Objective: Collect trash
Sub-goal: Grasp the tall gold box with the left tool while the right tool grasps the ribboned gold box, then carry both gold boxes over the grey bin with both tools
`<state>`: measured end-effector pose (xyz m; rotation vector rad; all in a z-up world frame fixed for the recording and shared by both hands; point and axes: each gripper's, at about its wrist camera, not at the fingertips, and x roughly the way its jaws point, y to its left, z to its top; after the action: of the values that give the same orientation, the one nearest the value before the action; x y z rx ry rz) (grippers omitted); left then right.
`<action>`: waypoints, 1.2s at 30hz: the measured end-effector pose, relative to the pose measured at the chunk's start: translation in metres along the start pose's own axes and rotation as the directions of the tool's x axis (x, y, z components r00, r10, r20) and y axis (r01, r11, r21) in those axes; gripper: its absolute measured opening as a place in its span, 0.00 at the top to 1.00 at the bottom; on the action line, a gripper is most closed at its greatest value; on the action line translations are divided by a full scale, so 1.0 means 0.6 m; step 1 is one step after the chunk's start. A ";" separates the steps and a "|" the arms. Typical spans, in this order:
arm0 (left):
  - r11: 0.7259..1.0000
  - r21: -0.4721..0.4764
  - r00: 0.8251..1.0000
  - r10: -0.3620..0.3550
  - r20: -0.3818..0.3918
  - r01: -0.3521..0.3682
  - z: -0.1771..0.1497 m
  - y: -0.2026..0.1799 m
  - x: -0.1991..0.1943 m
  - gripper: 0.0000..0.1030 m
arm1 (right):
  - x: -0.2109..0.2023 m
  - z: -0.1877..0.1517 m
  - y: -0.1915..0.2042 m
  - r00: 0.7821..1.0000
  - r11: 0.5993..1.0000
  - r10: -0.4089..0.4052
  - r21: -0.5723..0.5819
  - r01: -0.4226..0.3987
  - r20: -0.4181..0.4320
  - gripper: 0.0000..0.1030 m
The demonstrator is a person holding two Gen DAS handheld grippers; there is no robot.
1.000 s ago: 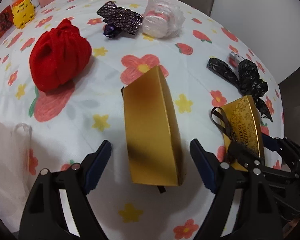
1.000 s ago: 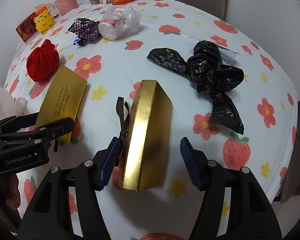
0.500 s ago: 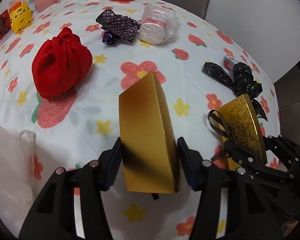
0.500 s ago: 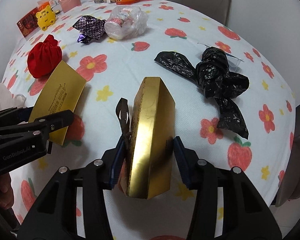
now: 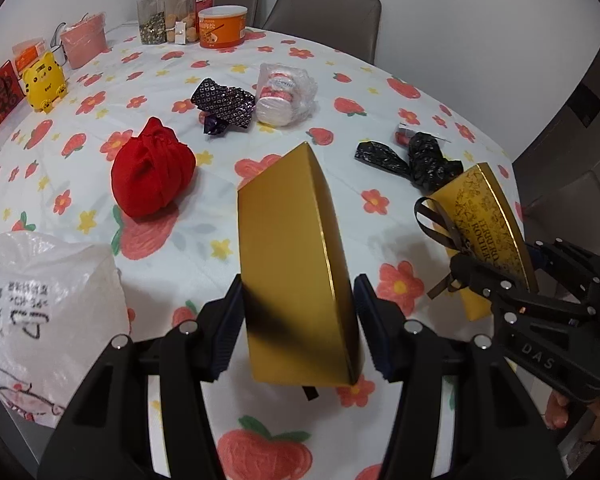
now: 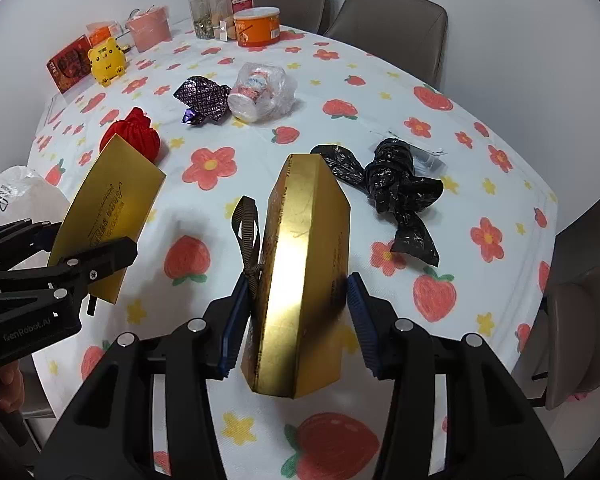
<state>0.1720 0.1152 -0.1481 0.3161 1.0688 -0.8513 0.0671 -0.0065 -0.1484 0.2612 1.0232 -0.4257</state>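
My left gripper [image 5: 296,324] is shut on a plain gold box lid [image 5: 292,264] and holds it above the table; it also shows in the right wrist view [image 6: 112,216]. My right gripper [image 6: 296,320] is shut on a gold chocolate box [image 6: 304,272] with a brown ribbon [image 6: 248,236], lifted off the table; it shows in the left wrist view too [image 5: 484,220]. On the floral tablecloth [image 6: 380,80] lie a red cloth bundle [image 5: 152,172], a black plastic bag [image 6: 392,184], a purple wrapper [image 5: 224,104] and a clear bag with a cup [image 5: 284,92].
A white plastic bag [image 5: 40,304] hangs at the table's left edge. Jars and an orange tub [image 5: 222,26], a pink container [image 5: 84,40], a yellow tiger figure [image 5: 44,82] and a red card stand at the far side. Grey chairs [image 6: 388,20] surround the table.
Both grippers closed on their gold boxes and lifted them off the table, pulling back so more of the table shows.
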 end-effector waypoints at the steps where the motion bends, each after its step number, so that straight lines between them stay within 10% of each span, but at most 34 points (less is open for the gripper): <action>1: 1.000 0.008 1.000 -0.004 0.004 0.004 -0.005 -0.003 -0.009 0.47 | -0.008 -0.003 0.003 1.000 1.000 -0.001 0.003 0.001 0.006 0.55; 20: 0.986 -0.153 0.996 0.075 0.052 -0.066 -0.166 0.040 -0.176 0.47 | -0.149 -0.092 0.104 0.990 0.978 0.131 -0.169 -0.121 0.047 0.55; 36: 0.868 -0.443 0.968 0.253 0.007 -0.223 -0.371 0.170 -0.288 0.47 | -0.185 -0.147 0.345 0.932 0.809 0.358 -0.481 -0.338 -0.054 0.55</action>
<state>0.0694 0.3957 -0.1207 0.0344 1.1022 -0.3773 0.0448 0.2374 -0.0938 -0.0155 0.9833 0.1686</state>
